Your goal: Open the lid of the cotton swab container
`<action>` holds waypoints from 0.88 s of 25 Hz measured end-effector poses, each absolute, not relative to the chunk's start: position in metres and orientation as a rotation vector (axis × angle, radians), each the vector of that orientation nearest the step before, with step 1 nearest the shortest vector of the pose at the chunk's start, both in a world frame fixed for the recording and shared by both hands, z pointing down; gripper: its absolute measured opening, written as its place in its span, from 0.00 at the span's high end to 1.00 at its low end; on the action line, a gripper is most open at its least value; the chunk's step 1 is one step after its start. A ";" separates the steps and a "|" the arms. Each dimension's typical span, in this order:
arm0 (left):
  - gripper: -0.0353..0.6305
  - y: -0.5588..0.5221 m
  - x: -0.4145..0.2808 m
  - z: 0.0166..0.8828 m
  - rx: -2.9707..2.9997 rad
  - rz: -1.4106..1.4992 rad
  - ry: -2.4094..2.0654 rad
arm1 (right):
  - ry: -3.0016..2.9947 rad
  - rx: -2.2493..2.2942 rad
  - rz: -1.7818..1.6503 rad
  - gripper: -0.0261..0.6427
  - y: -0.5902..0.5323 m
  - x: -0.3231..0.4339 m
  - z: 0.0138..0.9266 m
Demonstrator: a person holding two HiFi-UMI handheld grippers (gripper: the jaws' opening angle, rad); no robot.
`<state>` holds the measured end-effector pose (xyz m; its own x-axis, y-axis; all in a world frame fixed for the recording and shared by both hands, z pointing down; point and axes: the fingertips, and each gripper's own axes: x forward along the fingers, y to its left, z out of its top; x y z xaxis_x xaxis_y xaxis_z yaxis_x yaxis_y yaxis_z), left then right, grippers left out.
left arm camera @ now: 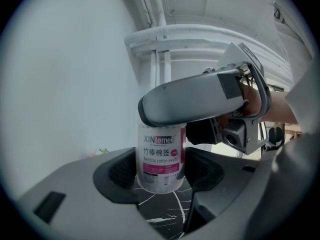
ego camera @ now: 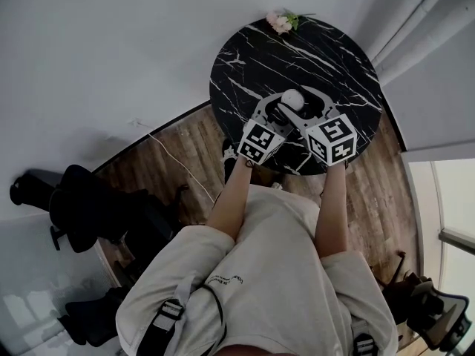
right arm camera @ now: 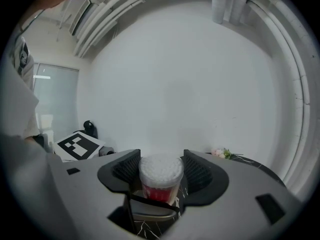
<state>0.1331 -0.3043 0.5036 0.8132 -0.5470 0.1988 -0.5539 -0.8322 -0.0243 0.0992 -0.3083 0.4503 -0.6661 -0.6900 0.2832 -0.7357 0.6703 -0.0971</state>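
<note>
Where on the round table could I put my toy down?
The black marble table is bare at the back, between the flowers and the cotton swab container, and out toward its right rim. Near the front it is crowded: the left gripper and right gripper both clamp the container.

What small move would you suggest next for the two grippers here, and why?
Probably lift the right gripper straight up to pull the lid free. Its jaws appear closed on that lid, while the left gripper clamps the cotton swab container lower down, steadying it on the table.
</note>
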 end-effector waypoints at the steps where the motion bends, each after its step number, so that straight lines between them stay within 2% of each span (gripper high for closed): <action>1: 0.54 -0.304 0.132 0.505 2.956 0.314 -0.902 | -2.668 1.149 0.309 0.52 -0.308 0.099 0.451; 22: 0.54 -0.309 0.118 0.512 2.940 0.341 -0.924 | -2.737 1.115 0.490 0.52 -0.316 0.093 0.453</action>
<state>0.1181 -0.3089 0.5120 0.7981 -0.5606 0.2207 -0.5696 -0.8215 -0.0271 0.0926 -0.3159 0.4535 -0.7137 -0.6527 0.2541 -0.7004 0.6712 -0.2429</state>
